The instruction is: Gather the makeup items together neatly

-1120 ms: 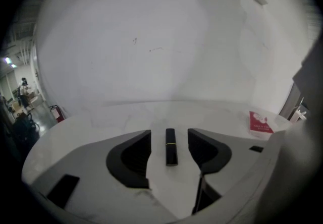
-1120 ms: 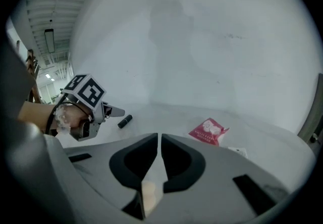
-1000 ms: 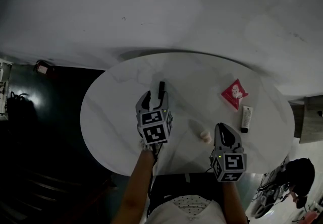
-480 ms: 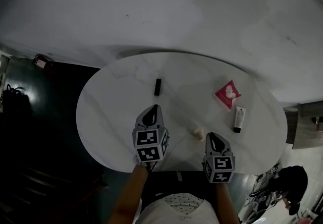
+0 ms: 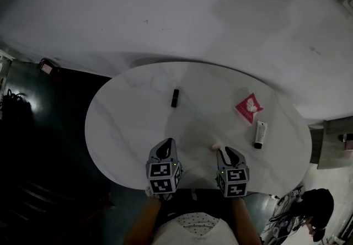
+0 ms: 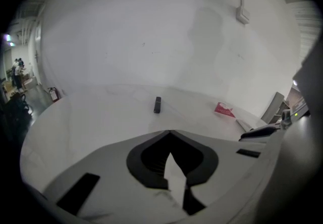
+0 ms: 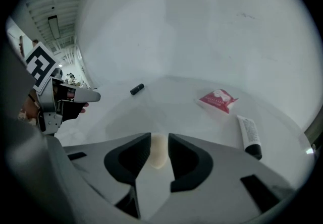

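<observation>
Peeking out as a pale speck in the head view, the small cream rounded makeup piece (image 7: 159,153) sits, in the right gripper view, between the right gripper's (image 7: 159,140) jaws, which have just been opening and do not press it. The left gripper (image 6: 170,132) is closed and empty. Both tilt down over the oval white marble table's (image 5: 127,128) near edge. Beyond lie a black lipstick tube (image 5: 175,97), a red sachet (image 5: 249,107) and a white black-capped tube (image 5: 259,134).

Left tool (image 5: 167,143), right tool (image 5: 223,152): grey, black pads (image 7: 189,162), marker cubes (image 5: 163,177). Dotted white shirt (image 5: 196,227).
</observation>
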`<state>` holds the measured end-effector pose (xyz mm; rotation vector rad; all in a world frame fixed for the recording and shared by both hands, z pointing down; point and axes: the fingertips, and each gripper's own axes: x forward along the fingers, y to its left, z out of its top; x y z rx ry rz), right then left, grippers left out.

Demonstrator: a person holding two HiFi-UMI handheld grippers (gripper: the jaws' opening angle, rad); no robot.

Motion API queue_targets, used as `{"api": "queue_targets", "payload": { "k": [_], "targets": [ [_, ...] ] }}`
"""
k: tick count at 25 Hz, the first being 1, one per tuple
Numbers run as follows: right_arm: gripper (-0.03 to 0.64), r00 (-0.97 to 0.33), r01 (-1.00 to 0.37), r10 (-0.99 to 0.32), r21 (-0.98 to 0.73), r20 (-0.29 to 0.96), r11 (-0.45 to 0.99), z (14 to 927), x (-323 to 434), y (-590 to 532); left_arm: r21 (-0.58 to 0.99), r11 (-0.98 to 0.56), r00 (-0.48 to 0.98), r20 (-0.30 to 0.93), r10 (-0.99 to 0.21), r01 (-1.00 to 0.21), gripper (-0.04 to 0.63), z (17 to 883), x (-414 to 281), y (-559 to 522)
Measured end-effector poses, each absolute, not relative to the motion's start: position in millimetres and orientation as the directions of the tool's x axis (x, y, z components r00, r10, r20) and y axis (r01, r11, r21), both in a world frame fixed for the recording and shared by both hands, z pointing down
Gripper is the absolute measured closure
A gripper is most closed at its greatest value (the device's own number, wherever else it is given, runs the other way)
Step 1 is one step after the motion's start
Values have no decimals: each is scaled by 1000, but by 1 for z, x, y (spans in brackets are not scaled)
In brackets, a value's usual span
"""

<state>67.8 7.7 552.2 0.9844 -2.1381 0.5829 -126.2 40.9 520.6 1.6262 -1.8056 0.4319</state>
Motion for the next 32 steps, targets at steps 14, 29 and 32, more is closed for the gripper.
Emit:
{"api": "queue_targets", "payload": {
  "k": [14, 29, 32],
  "targets": [
    [397, -443, -735, -402, -68, 801, 675, 578, 48, 9, 217, 176, 19, 679, -734, -960, 566, 527, -113, 68],
    [451, -460, -719, -338, -122, 821, 684, 587, 34, 21, 227, 190, 21, 692, -722, -955, 566, 532, -117, 74],
    [451, -470, -733, -357, -131, 808, 667, 581, 31, 17, 233, 189, 23, 687, -727, -954, 566, 530, -118, 73]
  ]
}}
